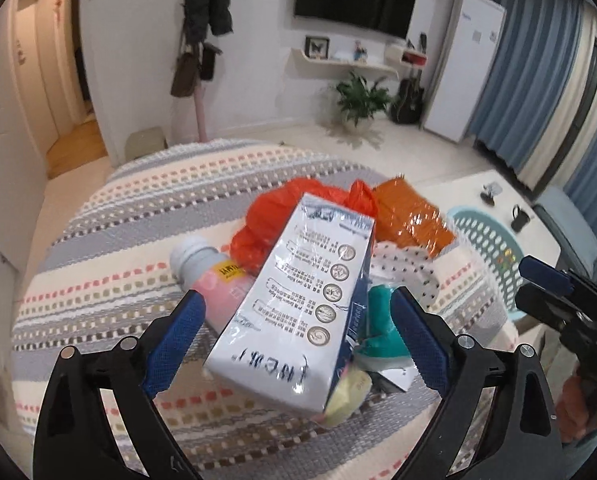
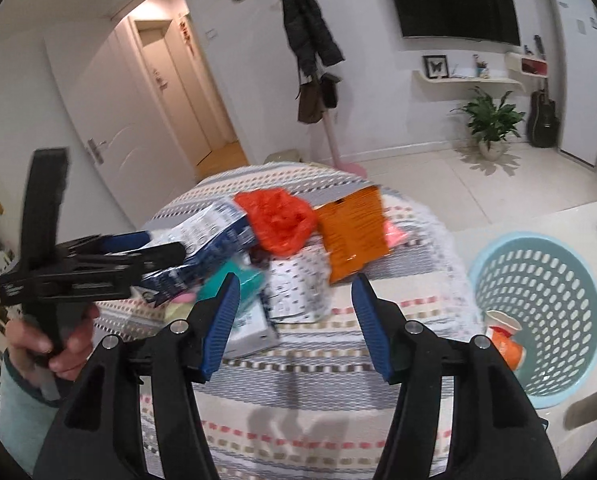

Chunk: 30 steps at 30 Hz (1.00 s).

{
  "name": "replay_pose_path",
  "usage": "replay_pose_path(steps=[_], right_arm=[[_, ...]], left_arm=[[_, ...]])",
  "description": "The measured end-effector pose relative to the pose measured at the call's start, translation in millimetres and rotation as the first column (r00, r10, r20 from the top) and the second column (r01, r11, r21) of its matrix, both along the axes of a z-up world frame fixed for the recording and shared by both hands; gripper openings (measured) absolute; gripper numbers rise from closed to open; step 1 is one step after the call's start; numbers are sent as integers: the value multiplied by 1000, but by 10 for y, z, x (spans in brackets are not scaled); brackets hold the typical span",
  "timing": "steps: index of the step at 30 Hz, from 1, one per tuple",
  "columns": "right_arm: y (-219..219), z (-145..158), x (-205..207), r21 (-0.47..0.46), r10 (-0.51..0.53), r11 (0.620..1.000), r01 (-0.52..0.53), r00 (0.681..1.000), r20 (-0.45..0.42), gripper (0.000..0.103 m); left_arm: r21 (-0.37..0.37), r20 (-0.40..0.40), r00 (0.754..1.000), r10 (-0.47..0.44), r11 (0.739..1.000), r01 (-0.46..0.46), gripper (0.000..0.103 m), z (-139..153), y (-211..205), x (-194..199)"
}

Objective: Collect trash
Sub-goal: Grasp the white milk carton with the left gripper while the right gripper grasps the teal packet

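On the striped tabletop (image 1: 110, 216), the left view shows the left tongs (image 1: 298, 328) spread apart around a white-and-blue carton (image 1: 298, 304), which leans on the trash heap near the far right corner. Through the right view, the right tongs (image 2: 294, 320) gape over bare cloth; a blue basket (image 2: 538, 304) stands beside the right edge.

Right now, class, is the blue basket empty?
No: a paper cup already lies inside the basket.
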State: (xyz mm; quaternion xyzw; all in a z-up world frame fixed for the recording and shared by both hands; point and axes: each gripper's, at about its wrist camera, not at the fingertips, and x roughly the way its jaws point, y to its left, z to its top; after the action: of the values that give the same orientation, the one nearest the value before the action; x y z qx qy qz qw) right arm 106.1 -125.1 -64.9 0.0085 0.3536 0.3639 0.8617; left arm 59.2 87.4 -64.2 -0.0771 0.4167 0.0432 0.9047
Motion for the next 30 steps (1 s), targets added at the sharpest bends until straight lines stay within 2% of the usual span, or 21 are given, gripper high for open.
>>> replay_pose_path(steps=[2,6,11,14,18,24,26,30], right_arm=[[86,-14,-19,-12,13,1000,-13,1000,-8,55],[208,-58,-85,-31,49,998,-49,998,-25,55],[385,-159,-102,-55,75,995,-79,994,-75,55],[481,-230,-61,-56,91,994,-98,989,-117,55],[672,-308,13,-59,108,991,-118,981,-160,55],[903,-409,158,-54,99,992,-114,968,-231,55],[949,-409,167,-62,93,992,-109,971,-220,54],[1020,-397,160,-97,85,990,-105,978,-188,44]], left_arm=[[12,-19,1000,-15,1000,16,89,-43,-33,53],[3,-64,997,-47,999,47,68,-141,-40,131],[24,-27,999,-21,999,21,62,-123,-67,-3],[-35,23,1000,12,999,-11,58,-56,46,-165],[-97,76,995,64,994,-56,57,41,245,-394],[-103,95,992,81,992,-71,57,90,345,-530],[-113,102,991,86,991,-74,57,97,369,-547],[-118,122,989,82,991,-68,57,131,385,-574]])
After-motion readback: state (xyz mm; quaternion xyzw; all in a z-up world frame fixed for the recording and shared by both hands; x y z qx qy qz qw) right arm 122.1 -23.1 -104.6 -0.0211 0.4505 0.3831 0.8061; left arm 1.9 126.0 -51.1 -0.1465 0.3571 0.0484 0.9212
